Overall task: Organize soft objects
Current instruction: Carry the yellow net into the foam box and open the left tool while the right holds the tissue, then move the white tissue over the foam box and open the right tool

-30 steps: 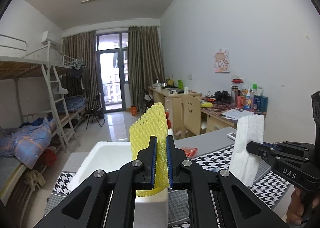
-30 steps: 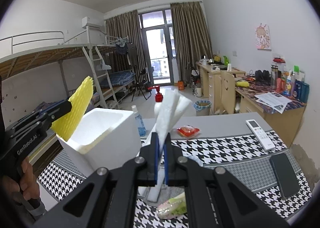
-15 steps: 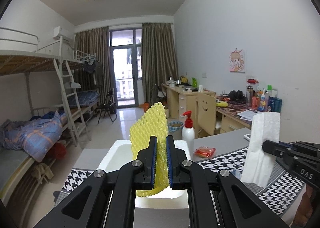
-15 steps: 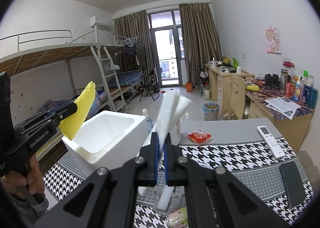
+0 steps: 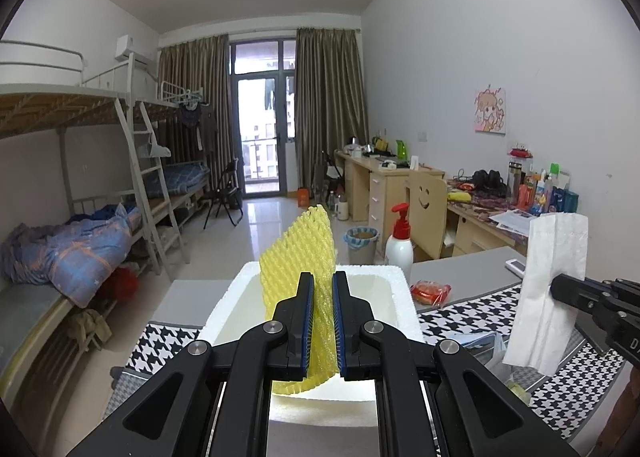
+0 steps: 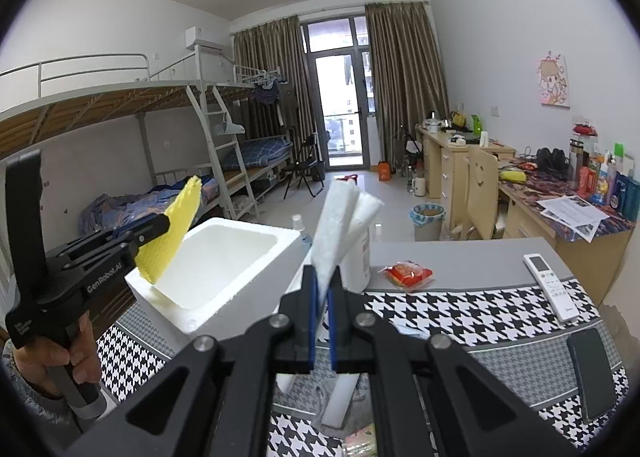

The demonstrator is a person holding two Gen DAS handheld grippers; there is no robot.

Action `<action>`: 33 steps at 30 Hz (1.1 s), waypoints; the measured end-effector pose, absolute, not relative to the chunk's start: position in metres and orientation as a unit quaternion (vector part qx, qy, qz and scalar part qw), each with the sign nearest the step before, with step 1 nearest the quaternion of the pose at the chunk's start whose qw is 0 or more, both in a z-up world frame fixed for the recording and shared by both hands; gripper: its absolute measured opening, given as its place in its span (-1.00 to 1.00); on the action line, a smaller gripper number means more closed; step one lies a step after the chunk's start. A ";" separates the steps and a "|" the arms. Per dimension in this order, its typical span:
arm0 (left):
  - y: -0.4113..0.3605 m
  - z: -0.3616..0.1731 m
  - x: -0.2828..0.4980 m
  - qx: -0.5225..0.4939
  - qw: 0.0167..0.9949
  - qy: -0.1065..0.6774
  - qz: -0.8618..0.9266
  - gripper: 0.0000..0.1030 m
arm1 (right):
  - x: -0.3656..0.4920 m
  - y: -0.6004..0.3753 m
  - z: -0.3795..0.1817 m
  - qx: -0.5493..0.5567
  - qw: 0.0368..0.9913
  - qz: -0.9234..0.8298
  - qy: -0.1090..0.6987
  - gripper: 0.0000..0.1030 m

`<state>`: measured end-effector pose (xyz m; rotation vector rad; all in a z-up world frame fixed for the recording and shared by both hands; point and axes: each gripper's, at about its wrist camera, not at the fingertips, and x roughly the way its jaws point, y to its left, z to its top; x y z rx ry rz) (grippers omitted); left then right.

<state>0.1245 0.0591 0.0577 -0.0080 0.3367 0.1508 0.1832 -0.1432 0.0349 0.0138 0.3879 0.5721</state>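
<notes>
**A:** ok so both tongs are loaded. The left tongs are clenched on the yellow foam net, which hangs over the open white foam box on the table, lower edge at the near rim. The right tongs are clamped on the white foam sheets, held up in the air just beside the box, not over it.

**B:** what goes sideways from here, you think?

**A:** My guess: the net is springy and light, so if it's let go with its edge on the rim, it could flop outside rather than drop in. Same for the sheets. They're tall and floppy, and might tip the pump bottle behind the box if swung across.

**B:** do the two cameras give you different stuff?

**A:** yeah. The right one shows the net's lower corner touching the box wall from the side, plus the hand on the left handle, a remote and a phone. The left one looks straight into the box, which seems empty, though the tongs hide the near part.
</notes>
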 end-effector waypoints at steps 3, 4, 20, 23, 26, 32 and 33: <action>0.061 0.055 0.127 -0.007 0.982 0.173 0.074 -0.81 | 0.184 -0.141 0.034 0.007 0.940 0.281 0.191 -0.86; 0.063 0.054 0.129 -0.009 0.982 0.174 0.074 -0.81 | 0.184 -0.140 0.034 0.007 0.941 0.281 0.191 -0.86; 0.080 0.050 0.129 -0.025 0.980 0.175 0.095 0.77 | 0.191 -0.126 0.035 -0.001 0.939 0.282 0.199 -0.86; 0.081 0.050 0.124 -0.020 0.980 0.169 0.100 0.88 | 0.192 -0.123 0.037 -0.003 0.937 0.287 0.198 -0.86; 0.084 0.050 0.120 -0.018 0.981 0.162 0.105 0.98 | 0.192 -0.118 0.042 -0.003 0.934 0.298 0.195 -0.86; 0.091 0.049 0.111 -0.028 0.981 0.157 0.112 0.98 | 0.191 -0.104 0.052 -0.013 0.931 0.313 0.188 -0.86; 0.091 0.049 0.109 -0.027 0.981 0.156 0.114 0.98 | 0.190 -0.102 0.054 -0.014 0.930 0.315 0.186 -0.86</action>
